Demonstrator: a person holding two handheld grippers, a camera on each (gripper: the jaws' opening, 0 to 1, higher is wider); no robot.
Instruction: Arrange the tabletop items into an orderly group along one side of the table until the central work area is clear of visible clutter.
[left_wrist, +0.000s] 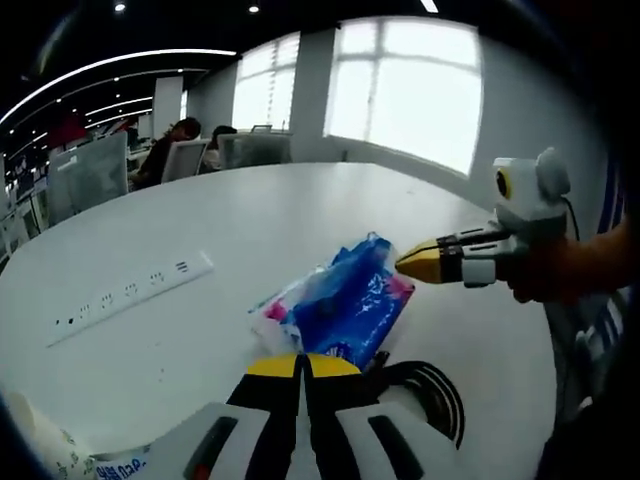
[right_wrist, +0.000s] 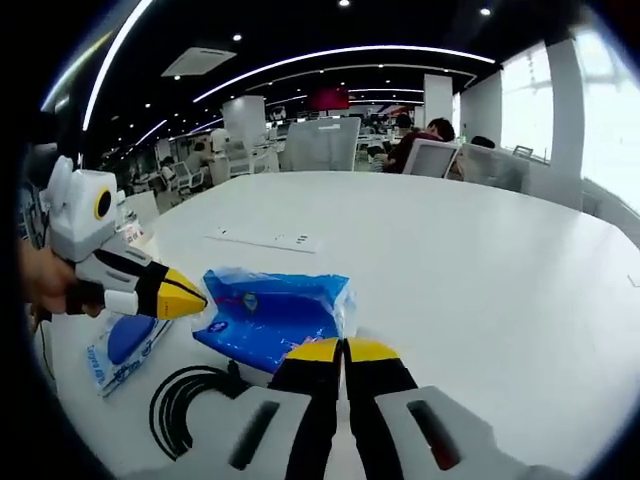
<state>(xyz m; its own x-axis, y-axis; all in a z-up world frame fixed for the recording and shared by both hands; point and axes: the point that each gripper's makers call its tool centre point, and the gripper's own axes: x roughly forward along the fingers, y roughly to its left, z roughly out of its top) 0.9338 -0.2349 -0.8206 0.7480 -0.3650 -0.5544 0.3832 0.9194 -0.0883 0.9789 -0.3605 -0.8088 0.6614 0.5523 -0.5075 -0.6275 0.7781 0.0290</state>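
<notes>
A blue plastic tissue pack (left_wrist: 345, 305) (right_wrist: 270, 315) lies on the white table between the two grippers. My left gripper (left_wrist: 303, 365) (right_wrist: 183, 296) has its yellow tips pressed together at one end of the pack, with no gap between the jaws. My right gripper (right_wrist: 342, 350) (left_wrist: 405, 262) is likewise shut, its tips at the opposite edge of the pack. Whether either pinches the wrapper I cannot tell. A hand holds the right gripper at the right of the left gripper view.
A white power strip (left_wrist: 130, 295) (right_wrist: 265, 240) lies farther out on the table. A coiled black cable (left_wrist: 435, 395) (right_wrist: 190, 400) sits beside the pack. A blue-and-white packet (right_wrist: 125, 345) lies near the table edge. Office chairs and people are beyond the table.
</notes>
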